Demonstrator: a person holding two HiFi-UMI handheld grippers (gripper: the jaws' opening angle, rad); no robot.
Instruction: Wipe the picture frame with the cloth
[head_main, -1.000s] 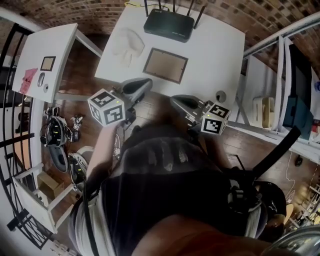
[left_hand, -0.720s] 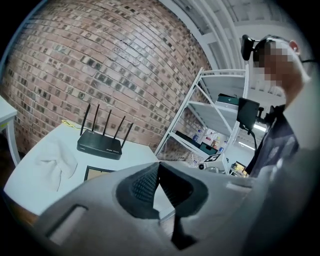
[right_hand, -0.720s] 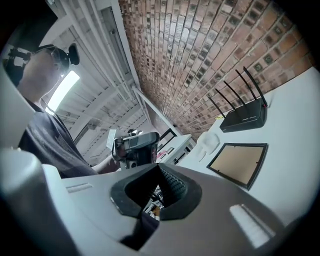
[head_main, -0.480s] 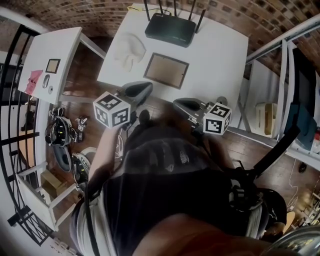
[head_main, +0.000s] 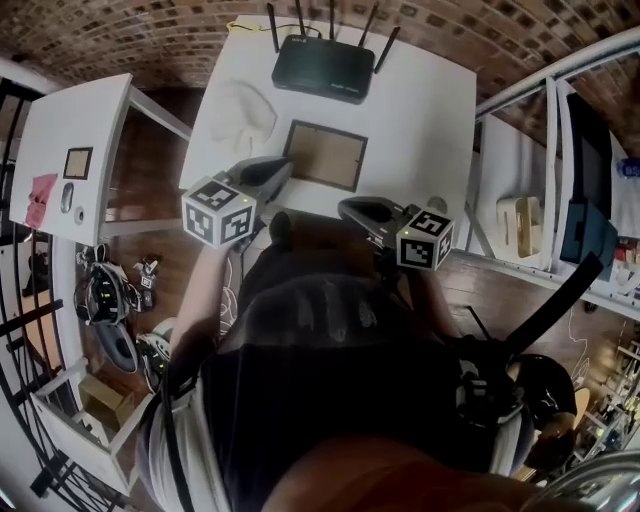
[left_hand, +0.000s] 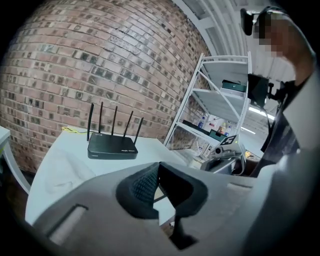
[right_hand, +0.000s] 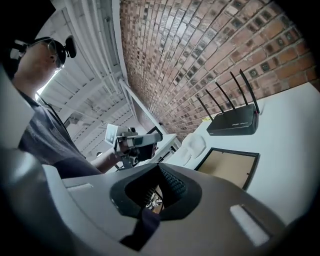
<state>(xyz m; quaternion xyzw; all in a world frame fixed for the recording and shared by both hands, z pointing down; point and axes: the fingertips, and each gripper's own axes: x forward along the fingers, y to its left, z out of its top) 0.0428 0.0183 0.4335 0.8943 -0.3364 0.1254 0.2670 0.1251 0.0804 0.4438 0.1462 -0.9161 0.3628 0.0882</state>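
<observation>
I stood by as the person faced the white table (head_main: 430, 110), and the job looked barely opened: the wiping had not begun, and nothing was in hand.

The black router (head_main: 320, 68) sat at the far side of the table, aerials up. The picture frame (head_main: 325, 155) lay flat just in front of the router, on the person's side of it. The white cloth (head_main: 243, 110) lay crumpled in front of the router too, but off to its left, just beside the frame and not on it.

The left gripper (head_main: 268, 172) had its jaws pressed together with nothing between them. The right gripper (head_main: 362, 212) was the same, closed on nothing. Both hung well short of the router, over the table's near edge, each pointing toward it.

To my eye this was the reach-in. The next move called for the left jaws to part, come down over the cloth and pinch a fold of it, while the right one might steady the frame.
</observation>
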